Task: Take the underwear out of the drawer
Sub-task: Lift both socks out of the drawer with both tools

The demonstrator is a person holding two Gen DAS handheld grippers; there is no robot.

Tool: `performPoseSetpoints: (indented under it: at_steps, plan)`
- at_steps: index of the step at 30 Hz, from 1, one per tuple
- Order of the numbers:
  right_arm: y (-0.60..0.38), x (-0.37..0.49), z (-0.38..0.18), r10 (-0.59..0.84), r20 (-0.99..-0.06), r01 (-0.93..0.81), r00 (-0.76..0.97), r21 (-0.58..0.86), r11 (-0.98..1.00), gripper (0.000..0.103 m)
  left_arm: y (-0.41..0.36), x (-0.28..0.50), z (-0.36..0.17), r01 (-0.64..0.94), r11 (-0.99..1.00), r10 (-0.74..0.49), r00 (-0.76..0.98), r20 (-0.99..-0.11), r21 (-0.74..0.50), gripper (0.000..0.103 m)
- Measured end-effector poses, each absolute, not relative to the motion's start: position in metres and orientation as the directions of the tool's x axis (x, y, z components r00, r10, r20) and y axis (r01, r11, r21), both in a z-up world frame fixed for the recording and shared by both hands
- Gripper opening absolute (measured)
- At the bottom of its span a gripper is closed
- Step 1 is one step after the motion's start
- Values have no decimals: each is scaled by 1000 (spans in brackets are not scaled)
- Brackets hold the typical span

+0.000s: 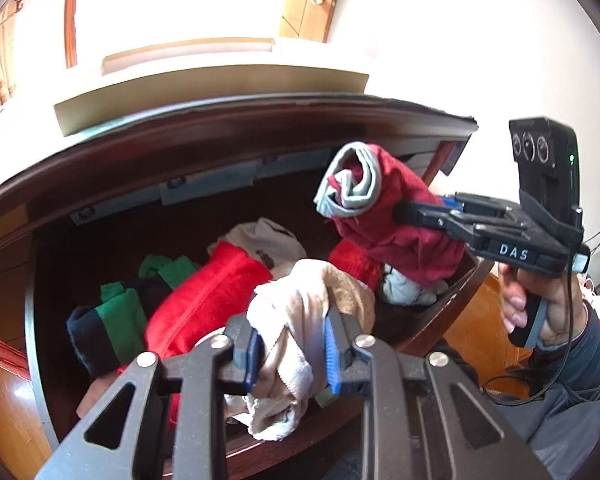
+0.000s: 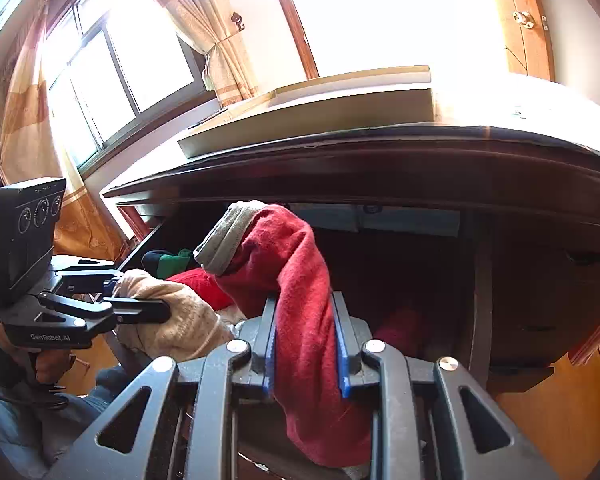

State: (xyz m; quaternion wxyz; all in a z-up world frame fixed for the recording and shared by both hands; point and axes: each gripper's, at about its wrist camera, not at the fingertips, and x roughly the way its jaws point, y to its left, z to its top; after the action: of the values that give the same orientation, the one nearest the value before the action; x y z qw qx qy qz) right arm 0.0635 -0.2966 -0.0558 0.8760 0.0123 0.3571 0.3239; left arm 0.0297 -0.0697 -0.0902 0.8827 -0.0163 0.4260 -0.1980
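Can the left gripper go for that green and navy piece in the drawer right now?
Probably not yet. The left gripper is shut on the beige underwear, so its fingers are full. The green and navy garment lies uncovered at the drawer's left, so the path looks free after release.

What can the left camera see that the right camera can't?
Only the left camera shows the white cloth and the pale bundle lying in the drawer. Only the right camera shows the window and curtains. Both show the left gripper clamping beige underwear, the right gripper clamping red underwear, and the green-and-black garment.
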Motion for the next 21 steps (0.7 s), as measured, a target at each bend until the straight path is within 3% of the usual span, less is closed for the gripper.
performPoseSetpoints:
  at_steps: [21]
  plan:
    - [-317,53,-51,597,-559,-531,575,300,793,25,-45,15,-59,292,944,-321,714,-622,-153,23]
